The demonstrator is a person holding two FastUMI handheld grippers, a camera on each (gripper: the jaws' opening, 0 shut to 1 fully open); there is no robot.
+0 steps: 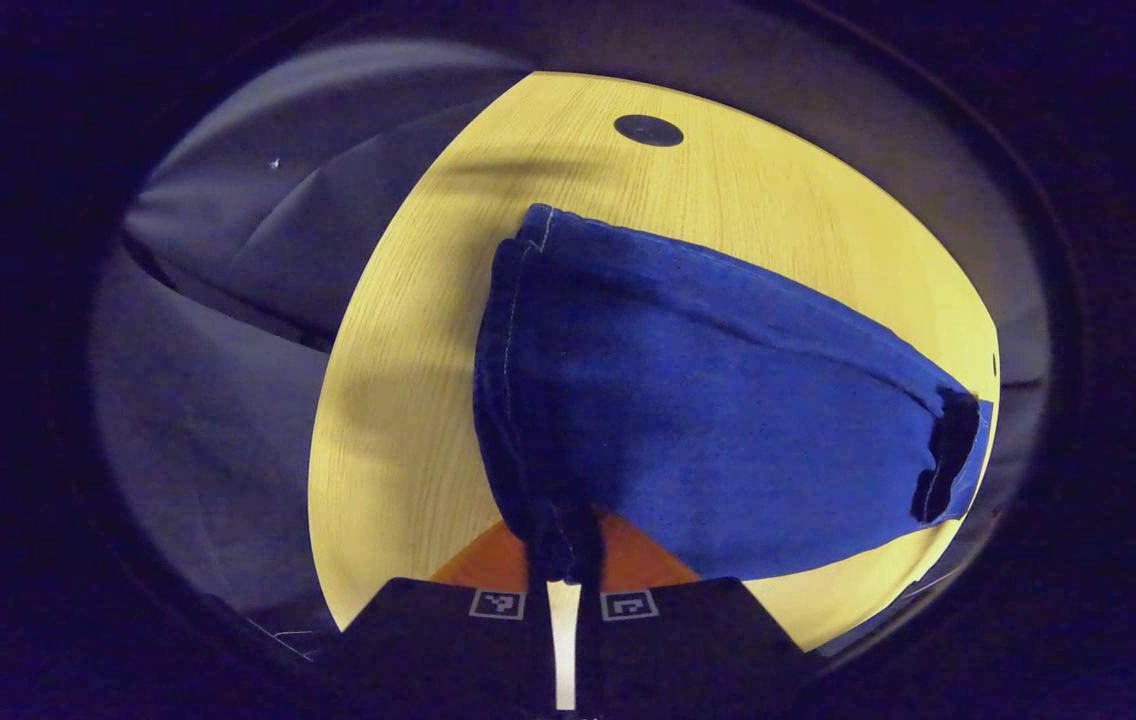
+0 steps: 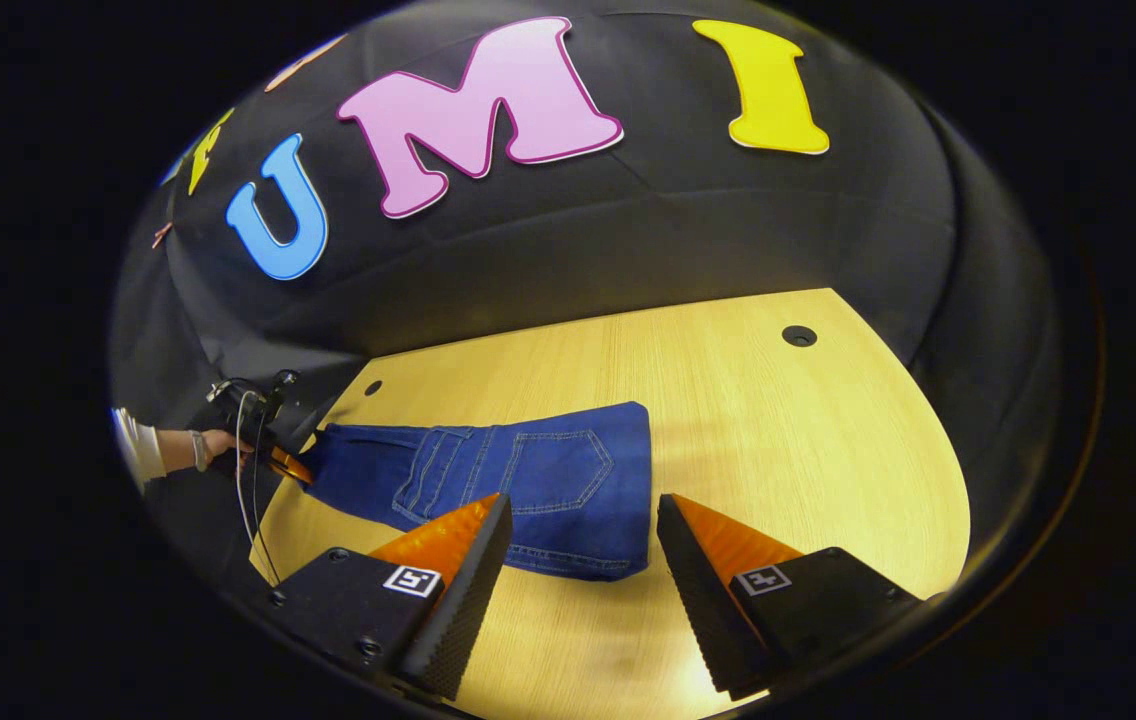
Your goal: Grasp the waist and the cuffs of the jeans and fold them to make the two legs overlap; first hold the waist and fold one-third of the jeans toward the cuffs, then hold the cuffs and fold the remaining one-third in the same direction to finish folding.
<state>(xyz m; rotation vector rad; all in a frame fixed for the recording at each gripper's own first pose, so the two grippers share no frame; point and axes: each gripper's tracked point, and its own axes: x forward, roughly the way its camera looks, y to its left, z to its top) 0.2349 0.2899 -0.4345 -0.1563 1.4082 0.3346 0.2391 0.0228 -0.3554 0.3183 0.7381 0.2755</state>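
Table (image 2: 728,400), light wood, carries dark round grommet (image 2: 799,336) near far edge. Jeans (image 2: 528,480) lie on table, legs overlapped, back pocket up; in left gripper view we see jeans (image 1: 708,420) spreading away from cuff end. Left gripper (image 1: 565,560) clenched on cuff end, denim pinched between fingers; in right gripper view we see it (image 2: 278,462) at table's left edge, hand (image 2: 218,445) behind. Right gripper (image 2: 583,560) released, fingers apart, above table just short of waist. We read no brand or label; only square markers (image 2: 412,580) on fingers.

Light wooden table (image 2: 728,400) against black cloth wall (image 2: 628,250)
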